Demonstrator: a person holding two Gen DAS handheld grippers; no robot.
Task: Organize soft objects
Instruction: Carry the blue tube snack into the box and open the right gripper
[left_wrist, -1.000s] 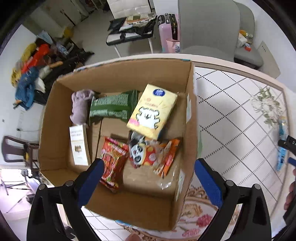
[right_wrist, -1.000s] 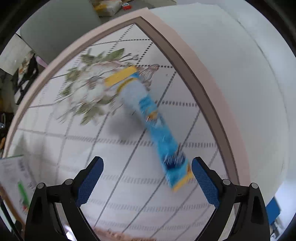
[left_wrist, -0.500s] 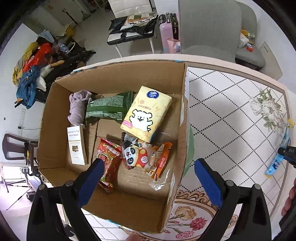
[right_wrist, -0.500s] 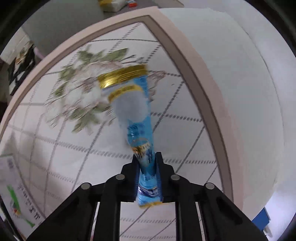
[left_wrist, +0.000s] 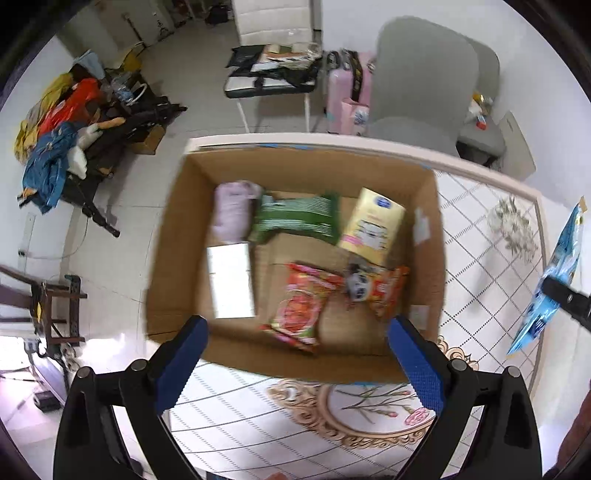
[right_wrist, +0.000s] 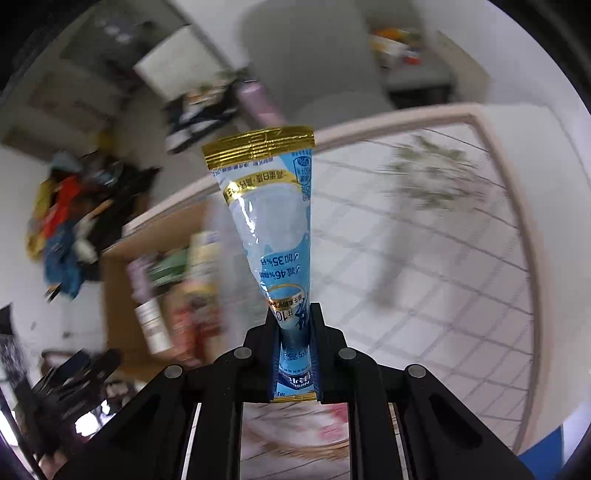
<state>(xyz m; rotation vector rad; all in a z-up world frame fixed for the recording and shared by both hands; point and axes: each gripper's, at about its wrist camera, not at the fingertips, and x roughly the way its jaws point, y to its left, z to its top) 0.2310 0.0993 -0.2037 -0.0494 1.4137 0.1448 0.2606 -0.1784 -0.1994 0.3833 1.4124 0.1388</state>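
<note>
A long blue plastic sachet with a gold-sealed end (right_wrist: 269, 221) is pinched near its lower end between the closed fingers of the right gripper (right_wrist: 294, 354), its gold end standing up at centre frame. In the left wrist view the sachet is seen at the right edge, lifted clear of the patterned tablecloth (left_wrist: 476, 266). The left gripper (left_wrist: 295, 354) is spread wide, holding nothing, above the open brown cardboard box (left_wrist: 173, 236) of snack packets.

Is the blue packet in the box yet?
No. The blue packet is pinched in the right gripper, off the table, outside the cardboard box.
</note>
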